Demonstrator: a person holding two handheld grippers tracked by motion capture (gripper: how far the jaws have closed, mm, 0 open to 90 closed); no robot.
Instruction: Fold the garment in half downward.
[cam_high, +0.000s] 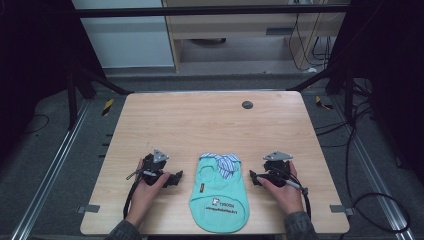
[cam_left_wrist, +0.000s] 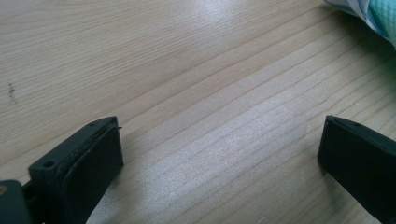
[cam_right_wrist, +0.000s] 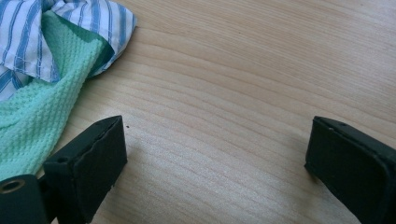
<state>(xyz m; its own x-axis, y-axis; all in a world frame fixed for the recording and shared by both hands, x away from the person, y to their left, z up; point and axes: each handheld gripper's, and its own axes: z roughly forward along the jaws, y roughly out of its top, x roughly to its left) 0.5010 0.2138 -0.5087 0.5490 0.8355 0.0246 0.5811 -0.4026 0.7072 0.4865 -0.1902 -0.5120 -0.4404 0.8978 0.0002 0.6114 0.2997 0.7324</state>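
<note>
Seemingly at rest, two hand-held grippers flank a small mint-green garment (cam_high: 220, 197) on a wooden table (cam_high: 210, 120).

From above, the left gripper (cam_high: 176, 178) and right gripper (cam_high: 253, 178) lie on either side of the garment, each near it but apart, with its blue-striped collar (cam_high: 223, 162) pointing away from the person. Along the left gripper (cam_left_wrist: 219, 154), the jaws stand wide open over bare wood, and the garment's edge (cam_left_wrist: 380, 16) shows at the upper right corner. Along the right gripper (cam_right_wrist: 215, 154), the jaws are likewise spread with nothing between them, and the garment (cam_right_wrist: 37, 107) lies just beside the left jaw.
</note>
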